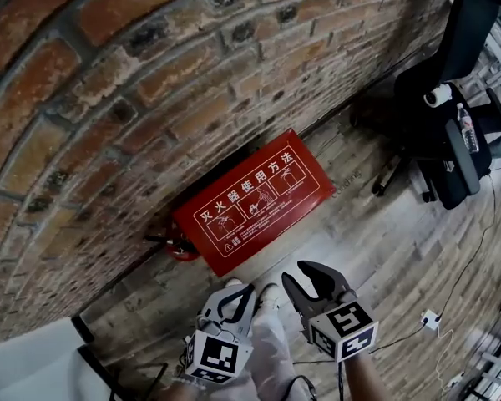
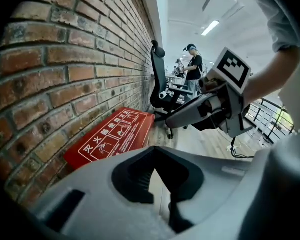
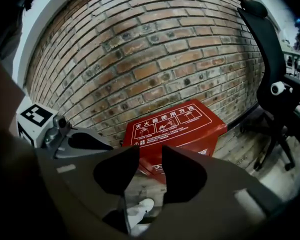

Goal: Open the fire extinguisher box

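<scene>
Both tools hang low over the wooden floor [image 1: 384, 249], side by side, noses aimed at 12 o'clock. There, the red fire extinguisher box [image 1: 255, 200] sits on the floor, hard against the foot of the brick wall [image 1: 108, 82], its white-printed lid shut. The left gripper [image 1: 250, 289] has its jaws brought together at the tips, with nothing in them. The right gripper [image 1: 294, 271] stands about half parted and empty, likely readied to catch the lid's near edge. Neither touches the box yet. An office chair [image 1: 451, 98] is parked at 2 o'clock, well clear, so I'd say the lid has room to swing.
</scene>
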Demonstrator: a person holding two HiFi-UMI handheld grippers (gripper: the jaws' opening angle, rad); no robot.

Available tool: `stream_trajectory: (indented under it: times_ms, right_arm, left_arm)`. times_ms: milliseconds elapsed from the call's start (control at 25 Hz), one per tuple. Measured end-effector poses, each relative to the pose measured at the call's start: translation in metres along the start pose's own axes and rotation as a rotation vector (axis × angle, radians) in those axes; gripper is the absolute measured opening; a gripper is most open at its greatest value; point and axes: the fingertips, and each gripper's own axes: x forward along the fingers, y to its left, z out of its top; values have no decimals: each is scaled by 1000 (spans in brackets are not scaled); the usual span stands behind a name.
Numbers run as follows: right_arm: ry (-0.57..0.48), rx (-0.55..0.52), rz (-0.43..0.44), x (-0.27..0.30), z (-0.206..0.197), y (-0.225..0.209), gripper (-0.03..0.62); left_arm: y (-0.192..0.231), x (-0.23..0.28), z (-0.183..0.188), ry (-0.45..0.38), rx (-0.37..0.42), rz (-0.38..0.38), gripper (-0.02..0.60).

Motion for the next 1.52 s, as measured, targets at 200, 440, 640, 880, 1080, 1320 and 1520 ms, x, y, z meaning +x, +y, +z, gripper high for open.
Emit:
stream_trajectory:
  times_ms: [200, 440, 640, 880, 1080, 1320, 1520]
  right_arm:
    - [10, 44, 21, 24, -18, -11, 149]
    - [0, 134, 65, 49, -35, -20, 177]
    - [-2, 169, 92, 73, -46, -29, 204]
    - [-10, 215, 121, 96, -51, -41, 221]
    - [-35, 280, 159, 110, -47, -46, 229]
    - [-88, 368, 260, 109, -40, -44, 238]
    - [-104, 409, 265, 117, -36, -46, 245]
  left_arm:
    - [4, 32, -41, 43, -21, 31, 5]
    - [7, 64, -74, 59, -55, 62, 5]
    - [12, 87, -92, 65, -50, 95, 5]
    - [16, 105, -118, 83, -89, 130, 4]
    - [22, 116, -126, 88, -80, 157, 4]
    - [27, 123, -127, 82, -84, 181, 3]
    - [31, 124, -127, 83, -90, 192, 3]
